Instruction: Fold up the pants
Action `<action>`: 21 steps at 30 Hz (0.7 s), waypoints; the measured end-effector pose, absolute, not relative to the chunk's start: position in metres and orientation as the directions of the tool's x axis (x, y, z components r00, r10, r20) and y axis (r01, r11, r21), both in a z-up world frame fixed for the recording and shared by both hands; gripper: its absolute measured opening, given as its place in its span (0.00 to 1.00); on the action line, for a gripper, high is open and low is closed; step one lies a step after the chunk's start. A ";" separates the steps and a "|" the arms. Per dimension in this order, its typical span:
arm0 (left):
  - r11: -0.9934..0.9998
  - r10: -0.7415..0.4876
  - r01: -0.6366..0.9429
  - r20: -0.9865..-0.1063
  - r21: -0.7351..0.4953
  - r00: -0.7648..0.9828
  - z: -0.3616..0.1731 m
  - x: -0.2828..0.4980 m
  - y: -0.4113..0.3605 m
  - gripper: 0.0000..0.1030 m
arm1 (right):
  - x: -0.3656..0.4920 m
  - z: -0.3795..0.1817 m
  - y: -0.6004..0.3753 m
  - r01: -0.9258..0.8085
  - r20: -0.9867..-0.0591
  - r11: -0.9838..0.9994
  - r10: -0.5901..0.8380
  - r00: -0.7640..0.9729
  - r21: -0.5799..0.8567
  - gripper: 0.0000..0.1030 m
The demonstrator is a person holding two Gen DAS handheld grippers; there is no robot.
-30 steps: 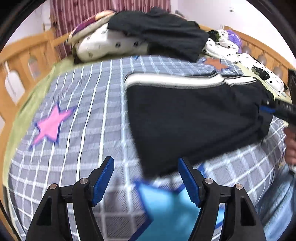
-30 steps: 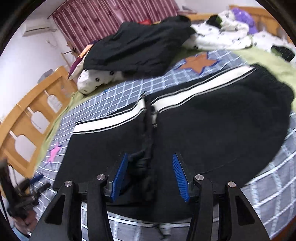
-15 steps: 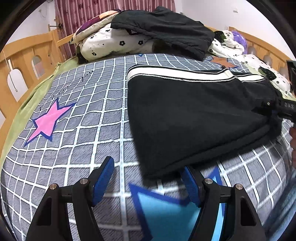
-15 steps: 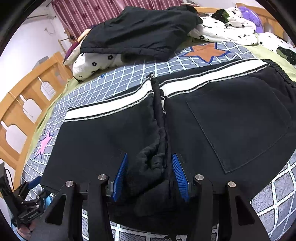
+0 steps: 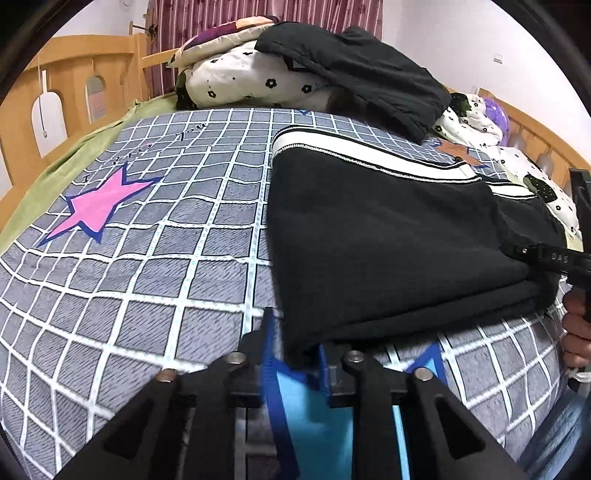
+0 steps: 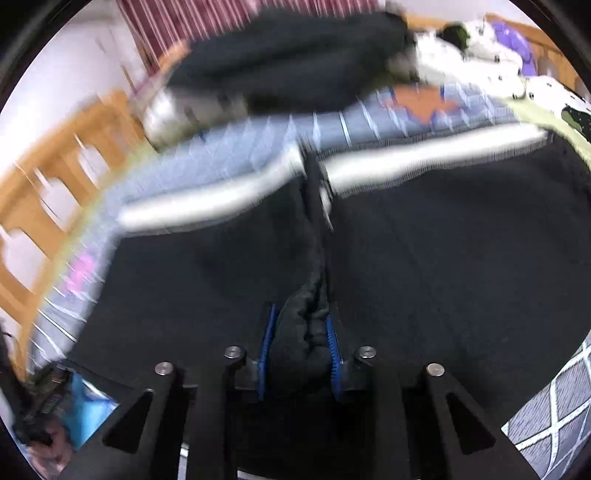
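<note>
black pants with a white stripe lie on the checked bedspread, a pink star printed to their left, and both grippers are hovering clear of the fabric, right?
Not quite: the grippers are not clear of the fabric. In the left wrist view the left gripper is closing on the near corner of the black pants; in the right wrist view the right gripper is closing on a bunched fold. The white stripe, checked bedspread and pink star are as you say.

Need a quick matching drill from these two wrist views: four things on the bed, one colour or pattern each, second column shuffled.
Things:
1. pants
2. star on the left of the quilt
3. pillow at the headboard
4. curtain

Looks:
A. white with black flowers
B. black with a white stripe
C. maroon stripes
D. pink with a blue outline

Pairs: 1-B, 2-D, 3-A, 4-C
</note>
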State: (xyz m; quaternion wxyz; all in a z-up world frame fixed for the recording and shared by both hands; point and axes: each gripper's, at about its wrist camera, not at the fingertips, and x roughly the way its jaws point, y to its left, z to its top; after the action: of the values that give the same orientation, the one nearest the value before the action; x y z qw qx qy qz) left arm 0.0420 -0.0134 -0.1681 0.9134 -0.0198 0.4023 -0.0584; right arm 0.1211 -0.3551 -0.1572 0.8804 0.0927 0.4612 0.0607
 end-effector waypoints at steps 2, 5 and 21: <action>0.992 -0.121 0.099 -0.735 -0.074 0.667 -0.159 0.036 -0.009 0.43 | 0.115 -0.145 -0.359 -0.037 -0.793 0.977 0.191 0.579 0.208 0.27; 0.989 -0.148 0.118 -0.709 -0.091 0.689 -0.143 0.023 0.004 0.48 | 0.094 -0.129 -0.375 0.006 -0.757 0.973 0.174 0.630 0.230 0.36; 0.982 -0.188 0.096 -0.801 -0.162 0.569 -0.172 0.076 -0.029 0.56 | 0.054 -0.112 -0.398 -0.007 -0.781 0.984 0.146 0.607 0.179 0.40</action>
State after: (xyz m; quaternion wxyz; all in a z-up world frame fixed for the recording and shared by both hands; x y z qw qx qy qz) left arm 0.0761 -0.0294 -0.1725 0.8843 -0.0499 0.4572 -0.0803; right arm 0.0541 -0.3985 -0.1123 0.8929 0.0789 0.4412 0.0427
